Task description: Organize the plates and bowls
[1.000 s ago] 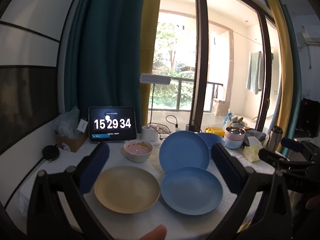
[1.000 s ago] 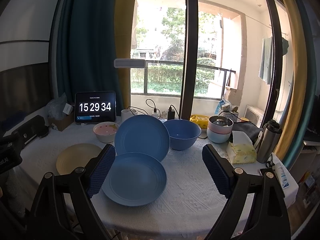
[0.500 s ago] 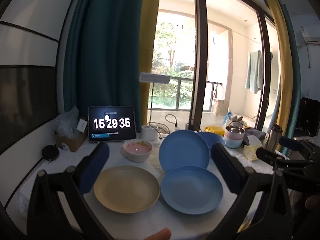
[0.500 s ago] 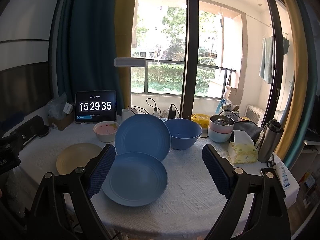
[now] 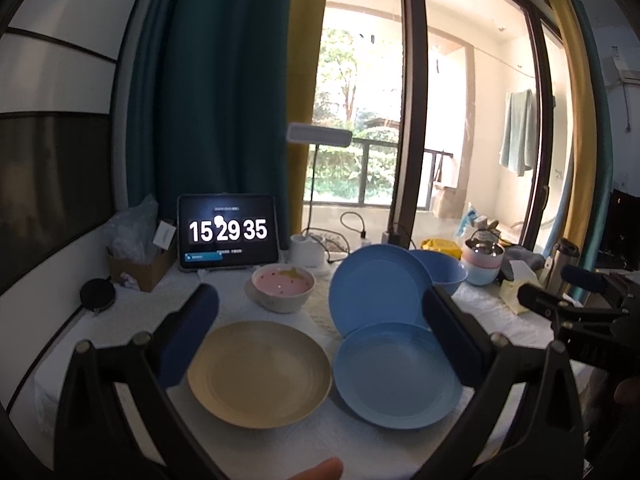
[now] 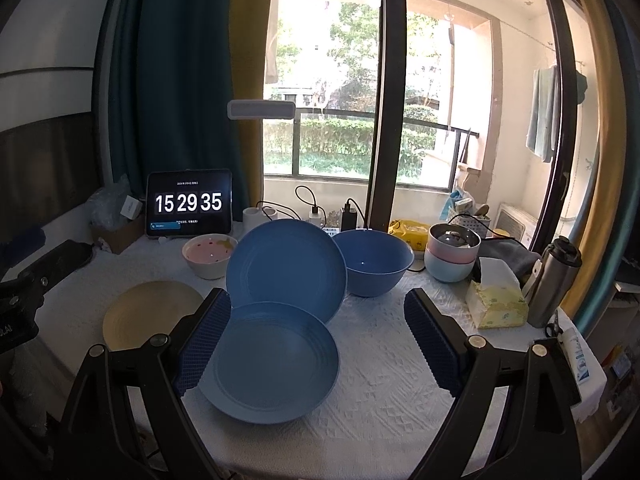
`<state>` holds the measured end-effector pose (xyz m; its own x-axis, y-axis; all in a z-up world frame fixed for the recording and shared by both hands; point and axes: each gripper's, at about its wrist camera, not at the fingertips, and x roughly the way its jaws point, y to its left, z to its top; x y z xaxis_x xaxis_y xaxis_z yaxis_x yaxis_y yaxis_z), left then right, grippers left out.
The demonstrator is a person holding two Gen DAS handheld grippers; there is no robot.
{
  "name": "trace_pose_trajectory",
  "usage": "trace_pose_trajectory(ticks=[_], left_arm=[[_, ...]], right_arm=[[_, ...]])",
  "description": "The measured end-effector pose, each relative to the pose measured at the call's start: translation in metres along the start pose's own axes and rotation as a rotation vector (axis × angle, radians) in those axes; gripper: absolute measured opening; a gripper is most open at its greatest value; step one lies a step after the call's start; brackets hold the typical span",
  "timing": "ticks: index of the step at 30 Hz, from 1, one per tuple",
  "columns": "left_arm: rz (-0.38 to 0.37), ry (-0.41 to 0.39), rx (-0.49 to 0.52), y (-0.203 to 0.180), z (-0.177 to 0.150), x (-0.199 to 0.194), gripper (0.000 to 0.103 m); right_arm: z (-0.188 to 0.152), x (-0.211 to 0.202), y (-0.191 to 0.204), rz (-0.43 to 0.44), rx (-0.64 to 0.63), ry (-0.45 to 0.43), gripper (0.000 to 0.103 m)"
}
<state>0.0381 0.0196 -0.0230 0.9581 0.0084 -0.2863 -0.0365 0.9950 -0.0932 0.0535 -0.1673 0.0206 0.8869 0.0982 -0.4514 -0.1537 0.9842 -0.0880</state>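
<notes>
Change: nothing on your counter (image 6: 384, 364) has shifted; only the clock ticked.
Left gripper (image 5: 320, 340): fingers wide, empty.
Right gripper (image 6: 320, 344): fingers wide, empty.
Yellow plate (image 5: 259, 373): lower centre.
Blue plates (image 6: 276, 360): centre frame, one tilted against blue bowl (image 6: 374, 262).

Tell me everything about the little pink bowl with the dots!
The pink bowl is small and round, white outside and pink inside, with dark dots and a yellow patch on the inner wall. It looks like glazed ceramic. It stands upright on the white tablecloth, in front of the clock tablet, behind the yellow plate and left of the tilted blue plate. Nothing seems to touch it except the cloth, and it looks empty. No tongs are near it.
</notes>
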Motion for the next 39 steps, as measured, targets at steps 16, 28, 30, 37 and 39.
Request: trace_pose_trajectory(ticks=[16,28,30,37,39], left_arm=[[-0.016,0.115,-0.008,-0.006,-0.001,0.081,0.102],[-0.034,0.220,0.013,-0.023,-0.007,0.150,0.092],[-0.033,0.238,0.015,-0.025,-0.009,0.163,0.092],[-0.024,0.297,-0.012,-0.026,-0.017,0.202,0.089],[-0.026,0.317,-0.024,-0.025,-0.020,0.213,0.084]], right_arm=[[0.003,0.066,-0.023,0.013,0.018,0.076,0.082],[-0.001,0.130,-0.046,0.039,0.043,0.154,0.065],[-0.002,0.140,-0.048,0.043,0.045,0.163,0.064],[-0.006,0.174,-0.056,0.059,0.055,0.198,0.052],[-0.009,0.185,-0.058,0.067,0.064,0.212,0.050]])
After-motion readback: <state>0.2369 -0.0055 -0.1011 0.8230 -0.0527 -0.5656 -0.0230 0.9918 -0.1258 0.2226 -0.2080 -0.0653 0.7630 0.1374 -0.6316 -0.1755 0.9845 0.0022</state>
